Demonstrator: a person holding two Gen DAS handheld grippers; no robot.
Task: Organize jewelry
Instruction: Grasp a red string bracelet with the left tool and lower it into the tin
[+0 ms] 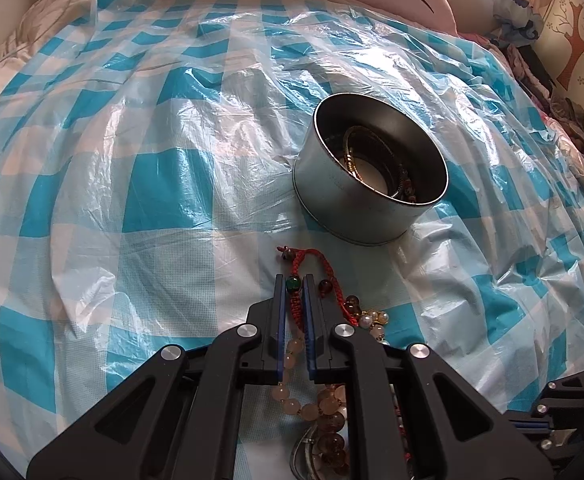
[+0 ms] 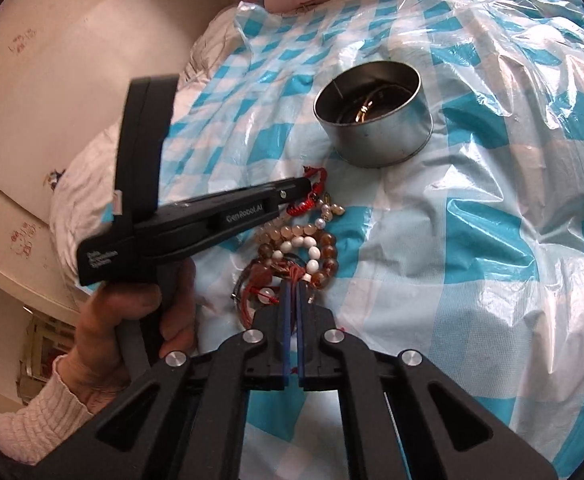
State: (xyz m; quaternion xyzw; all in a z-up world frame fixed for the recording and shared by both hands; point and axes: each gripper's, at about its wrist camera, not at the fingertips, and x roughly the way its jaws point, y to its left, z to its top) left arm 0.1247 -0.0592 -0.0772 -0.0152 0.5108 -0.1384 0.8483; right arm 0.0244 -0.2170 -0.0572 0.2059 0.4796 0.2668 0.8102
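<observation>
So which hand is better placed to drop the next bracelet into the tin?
Left. The left gripper is shut on the red cord bracelet, nearest the round tin.

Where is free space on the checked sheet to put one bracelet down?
Free: the wide checked sheet left of the tin, and the stretch right of it. Crowded: the bracelet pile just below the tin, where both grippers work.

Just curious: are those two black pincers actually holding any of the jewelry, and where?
Left gripper pinches the red braided bracelet by its cord beside the green bead. Right gripper: shut amid the pile; hold unclear.
</observation>
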